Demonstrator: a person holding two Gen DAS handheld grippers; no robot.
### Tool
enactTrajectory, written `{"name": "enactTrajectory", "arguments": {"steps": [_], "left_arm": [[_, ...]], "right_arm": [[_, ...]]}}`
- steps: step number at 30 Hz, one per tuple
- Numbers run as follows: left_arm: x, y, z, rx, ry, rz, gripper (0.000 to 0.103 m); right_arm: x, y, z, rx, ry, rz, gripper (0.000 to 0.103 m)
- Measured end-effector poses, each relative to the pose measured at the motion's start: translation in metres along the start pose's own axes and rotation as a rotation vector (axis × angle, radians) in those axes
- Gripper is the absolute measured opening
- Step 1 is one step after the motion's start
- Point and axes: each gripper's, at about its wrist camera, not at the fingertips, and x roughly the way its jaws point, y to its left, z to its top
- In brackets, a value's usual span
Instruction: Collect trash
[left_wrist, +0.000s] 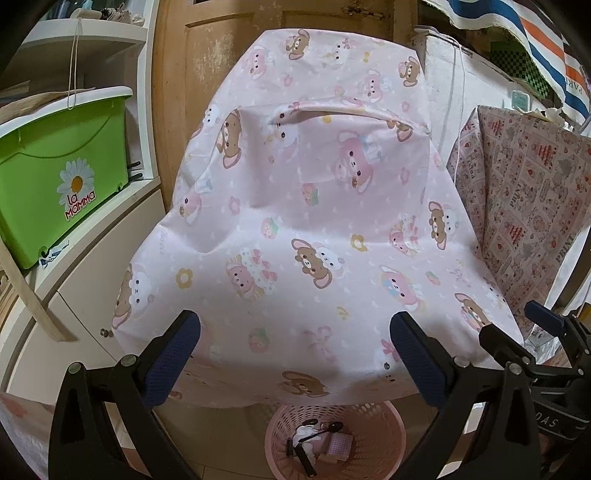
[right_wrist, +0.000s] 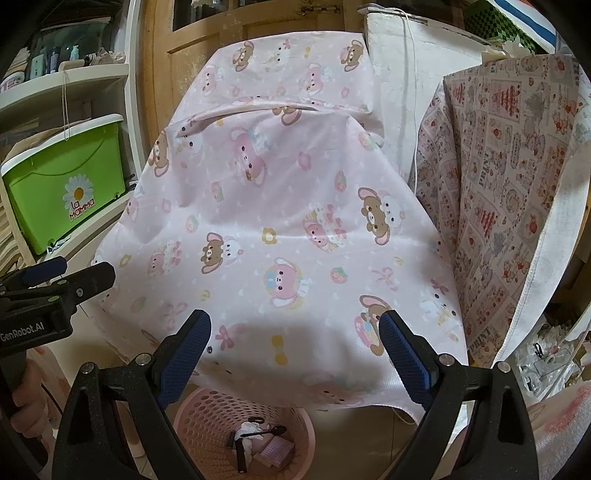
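1. Left tongs (left_wrist: 295, 350) released, blue-padded fingers spread wide, nothing between them, above the near edge of the worktop draped in pink bear-print cloth (left_wrist: 314, 221).
2. Right tongs (right_wrist: 295, 349) likewise spread and empty, just beside the left over the same edge.
3. Round pink perforated plastic basket (right_wrist: 207, 413) on the floor below the cloth edge; inside lie a black plastic spoon (right_wrist: 264, 432), crumpled white tissue (right_wrist: 251, 428) and a pink checked packet (right_wrist: 279, 448).
4. Green lidded storage box with daisy sticker (left_wrist: 55, 177) on the white shelf at left.
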Motion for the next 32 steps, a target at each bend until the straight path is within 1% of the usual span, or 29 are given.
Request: {"name": "enactTrajectory", "arguments": {"steps": [32], "left_arm": [[0.0060,-0.0039,-0.0022,0.006,0.016,0.007,0.102]], "right_arm": [[0.0026,0.0002,0.0005,0.006,0.010,0.007,0.094]]}}
